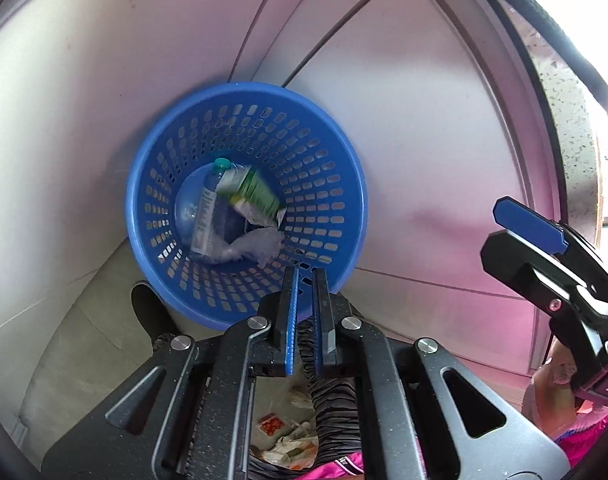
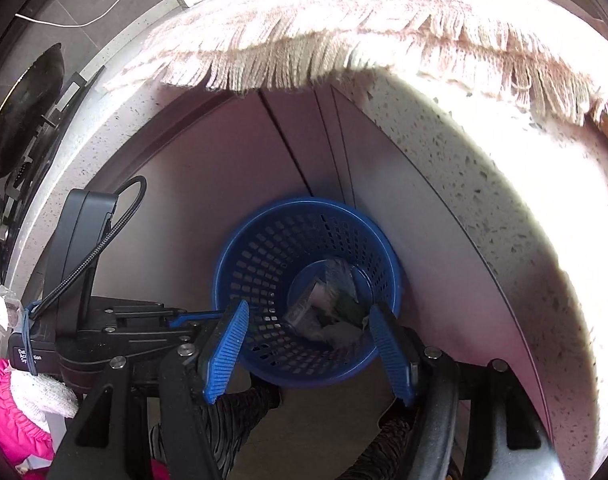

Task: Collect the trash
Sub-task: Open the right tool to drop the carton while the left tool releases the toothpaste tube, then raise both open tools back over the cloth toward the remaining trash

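Nearest, my left gripper [image 1: 304, 276]: jaws nearly closed, a thin gap between them, holding nothing. Right gripper [image 2: 308, 320]: jaws wide apart, empty. One blue basket [image 1: 344, 160] at frame centre, on the floor against the cabinet, holds one capped bottle [image 1: 208, 204], one green carton [image 1: 256, 196], one crumpled clear wrapper [image 1: 260, 246]. I judge three items deposited; remaining trash cannot be counted from here.

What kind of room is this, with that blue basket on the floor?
Most likely a home kitchen. The blue basket, holding trash, stands on the floor against pale cabinet doors below a speckled stone countertop. A fringed cloth lies on that counter, and what looks like a dark pan sits at its far left.
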The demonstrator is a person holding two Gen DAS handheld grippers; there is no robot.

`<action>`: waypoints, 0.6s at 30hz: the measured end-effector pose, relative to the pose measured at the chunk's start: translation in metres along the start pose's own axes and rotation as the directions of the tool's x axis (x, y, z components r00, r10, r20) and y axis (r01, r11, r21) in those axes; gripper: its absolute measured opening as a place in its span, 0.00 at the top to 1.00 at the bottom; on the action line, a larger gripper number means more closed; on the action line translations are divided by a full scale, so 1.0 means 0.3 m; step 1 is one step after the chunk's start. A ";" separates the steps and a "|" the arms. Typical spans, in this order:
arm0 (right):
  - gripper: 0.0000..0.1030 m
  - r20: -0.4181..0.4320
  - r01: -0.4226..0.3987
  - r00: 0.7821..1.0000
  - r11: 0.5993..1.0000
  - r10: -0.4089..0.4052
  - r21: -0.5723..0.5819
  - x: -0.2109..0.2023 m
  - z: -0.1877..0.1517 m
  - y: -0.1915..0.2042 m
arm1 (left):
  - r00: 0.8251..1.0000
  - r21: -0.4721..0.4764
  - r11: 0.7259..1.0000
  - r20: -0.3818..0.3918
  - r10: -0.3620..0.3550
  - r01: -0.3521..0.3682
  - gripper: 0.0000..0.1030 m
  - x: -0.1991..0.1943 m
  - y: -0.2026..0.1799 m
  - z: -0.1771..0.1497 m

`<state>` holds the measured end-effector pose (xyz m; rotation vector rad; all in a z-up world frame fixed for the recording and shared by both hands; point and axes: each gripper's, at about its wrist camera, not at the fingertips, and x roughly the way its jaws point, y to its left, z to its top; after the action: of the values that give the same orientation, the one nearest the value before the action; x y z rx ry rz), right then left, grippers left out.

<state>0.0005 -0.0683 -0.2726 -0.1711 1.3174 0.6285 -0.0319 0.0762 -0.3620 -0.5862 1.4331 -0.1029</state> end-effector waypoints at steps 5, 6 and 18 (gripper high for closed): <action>0.36 0.016 -0.015 1.000 1.000 0.015 -0.011 -0.041 0.001 0.015 | 1.000 0.009 1.000 0.017 0.010 -0.010 0.98 -0.038 -0.006 -0.004; 0.36 0.020 -0.019 1.000 1.000 0.019 -0.013 -0.049 0.004 0.022 | 1.000 0.009 1.000 0.022 0.012 -0.012 0.98 -0.048 -0.008 -0.005; 0.36 0.103 -0.067 0.992 0.996 0.073 -0.062 -0.240 0.029 0.057 | 0.990 0.050 0.998 0.141 0.025 -0.032 0.98 -0.257 -0.080 -0.007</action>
<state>-0.0092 -0.0740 -0.1990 -0.1378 1.2083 0.7268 -0.0396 0.0865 -0.2824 -0.5200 1.2976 -0.0745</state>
